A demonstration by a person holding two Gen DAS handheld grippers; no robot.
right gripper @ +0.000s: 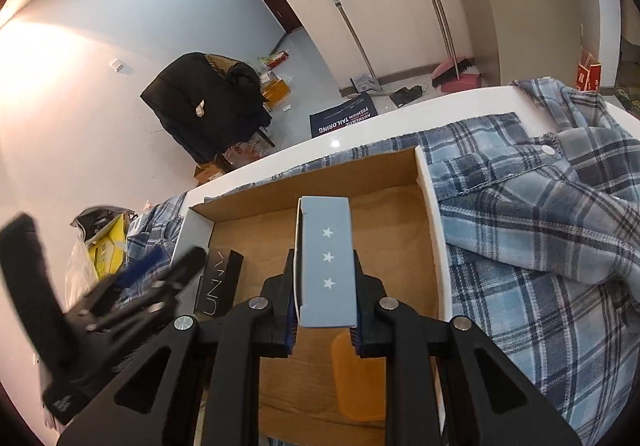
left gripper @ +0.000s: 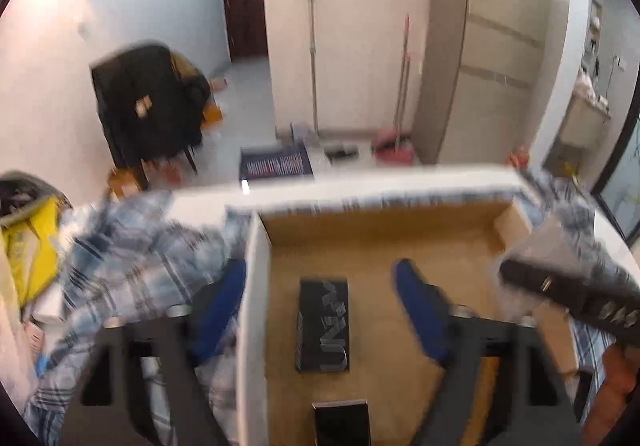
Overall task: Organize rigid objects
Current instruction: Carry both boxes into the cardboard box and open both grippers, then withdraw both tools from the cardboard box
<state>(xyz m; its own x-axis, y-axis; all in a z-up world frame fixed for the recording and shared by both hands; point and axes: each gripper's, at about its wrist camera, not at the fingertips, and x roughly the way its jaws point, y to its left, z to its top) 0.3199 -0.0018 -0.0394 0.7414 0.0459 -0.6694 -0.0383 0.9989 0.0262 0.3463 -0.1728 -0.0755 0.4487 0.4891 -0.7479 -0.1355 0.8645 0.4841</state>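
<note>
We're inside a lived-in home here: a dark wooden door (left gripper: pixel 244 2) at the end of a pale tiled hallway, a mop (right gripper: pixel 340 10) and a pink broom with dustpan (right gripper: pixel 456 72) propped against the cream wall. There's a chair draped in a black coat (right gripper: pixel 204 102), small cartons scattered on the floor, and up close a white table (right gripper: pixel 280 156) strewn with a blue plaid shirt (right gripper: pixel 540 214).

Both the left tool (left gripper: pixel 320 306) and right tool (right gripper: pixel 325 320) have black angular frames (silver round screws) and blue fingertip pads (left gripper: pixel 420 310).
</note>
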